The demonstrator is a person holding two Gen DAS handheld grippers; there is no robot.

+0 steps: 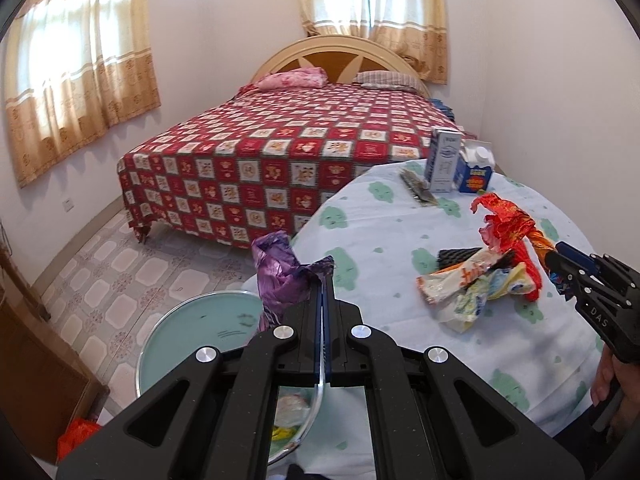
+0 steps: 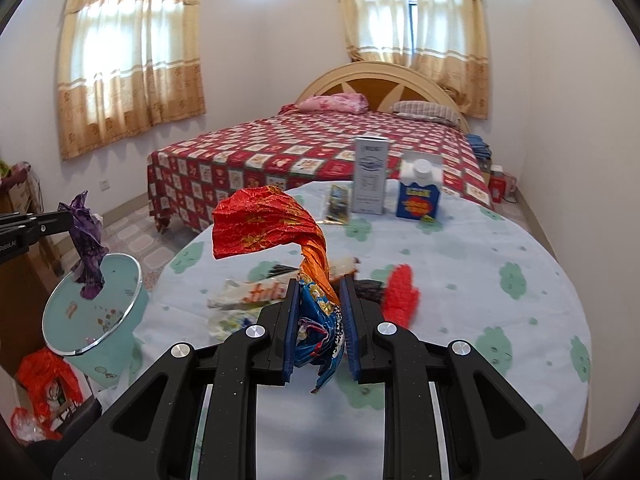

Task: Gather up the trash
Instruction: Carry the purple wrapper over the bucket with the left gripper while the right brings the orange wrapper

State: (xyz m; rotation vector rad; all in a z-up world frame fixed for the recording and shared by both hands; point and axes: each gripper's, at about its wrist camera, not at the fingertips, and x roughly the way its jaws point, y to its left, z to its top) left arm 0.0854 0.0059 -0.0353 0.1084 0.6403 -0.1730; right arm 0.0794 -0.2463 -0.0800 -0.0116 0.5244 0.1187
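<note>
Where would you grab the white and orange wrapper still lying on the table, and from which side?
Probably from above, at the crumpled raised end of the white and orange wrapper; the rest lies flat on the tablecloth, offering little to pinch. Other wrappers crowd its right, so its left end looks freer.

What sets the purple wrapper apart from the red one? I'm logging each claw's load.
The purple wrapper hangs over the bin; the red wrapper is above the table. The left claw pinches purple flat; the right claw holds red with jaws apart. Both are crumpled foil.
</note>
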